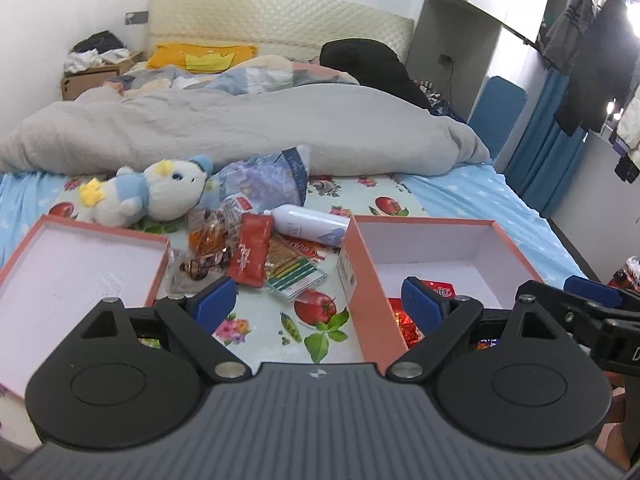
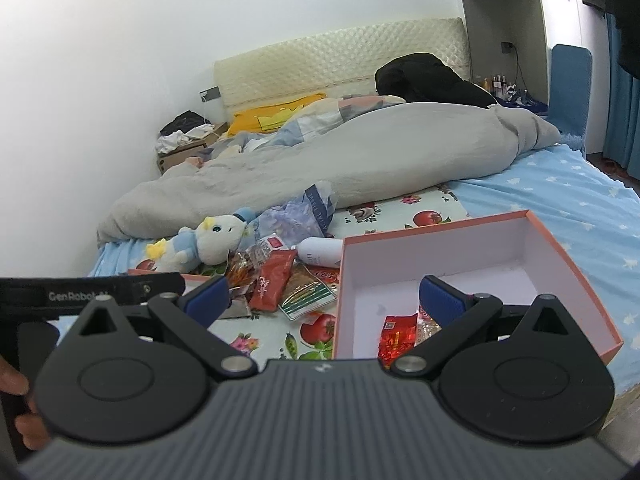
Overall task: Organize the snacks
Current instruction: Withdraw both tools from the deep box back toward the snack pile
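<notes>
A pile of snack packets lies on the bed between two pink boxes: a red packet [image 1: 251, 254], an orange wrapped snack [image 1: 210, 238] and a green-striped packet [image 1: 292, 272]. The right box [image 1: 436, 240] holds red snacks [image 1: 440, 289], also seen in the right wrist view [image 2: 394, 340]. The left box [image 1: 80, 264] looks empty. My left gripper [image 1: 318, 304] is open and empty above the floral mat. My right gripper [image 2: 322, 300] is open and empty, straddling the right box's left wall [image 2: 340, 304].
A plush toy [image 1: 156, 192], a white bottle [image 1: 310, 224] and a bluish plastic bag [image 1: 264, 180] lie behind the pile. A grey duvet [image 1: 240, 128] covers the far bed. The bed's right edge [image 1: 560, 240] drops to the floor.
</notes>
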